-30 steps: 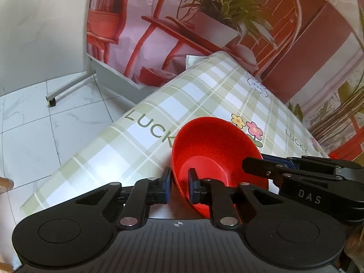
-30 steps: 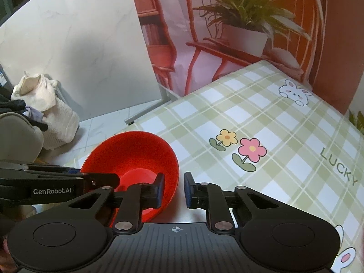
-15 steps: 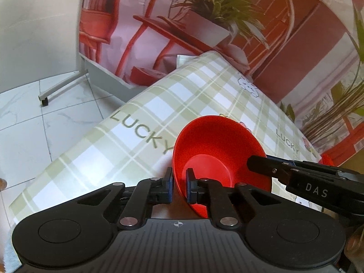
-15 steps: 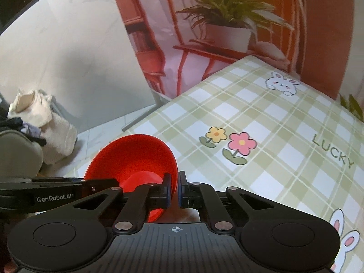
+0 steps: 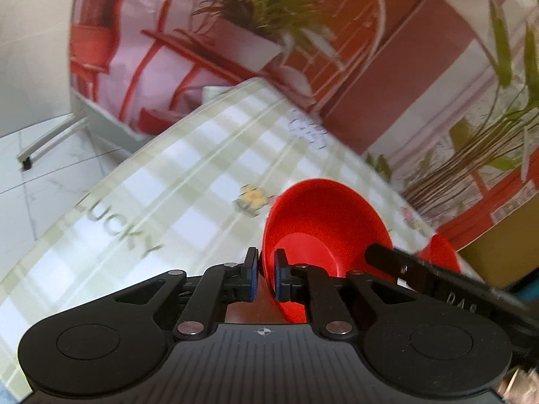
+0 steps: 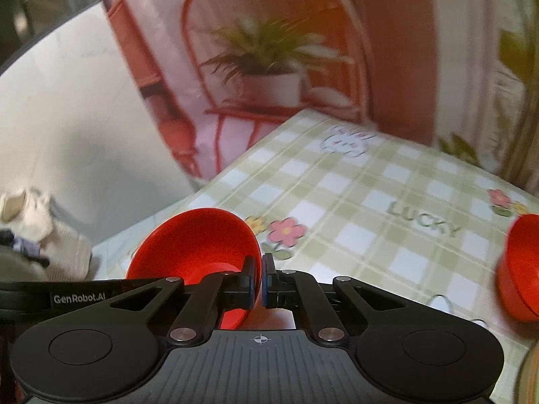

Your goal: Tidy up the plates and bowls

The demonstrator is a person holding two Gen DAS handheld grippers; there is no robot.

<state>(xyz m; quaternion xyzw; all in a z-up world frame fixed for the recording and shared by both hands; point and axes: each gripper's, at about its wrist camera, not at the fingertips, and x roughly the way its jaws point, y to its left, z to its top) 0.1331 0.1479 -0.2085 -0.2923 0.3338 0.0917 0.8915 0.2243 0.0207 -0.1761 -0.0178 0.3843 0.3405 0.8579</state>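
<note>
A red bowl hangs tilted above the green checked tablecloth, held from both sides. My left gripper is shut on its left rim, with the thin red wall pinched between the blue pads. My right gripper is shut on the opposite rim of the same red bowl. In the left wrist view the right gripper's black finger reaches in from the right. The left gripper's finger shows at the left edge of the right wrist view. The scene is blurred by motion.
A second red bowl sits on the tablecloth at the right, also seen as a red bowl rim behind the held one. A printed plant backdrop stands behind the table. Tiled floor and a pale cloth bundle lie to the left.
Both grippers closed on the bowl's rims. The bowl rose off the cloth and travelled right across the table. The second red bowl came into view.
</note>
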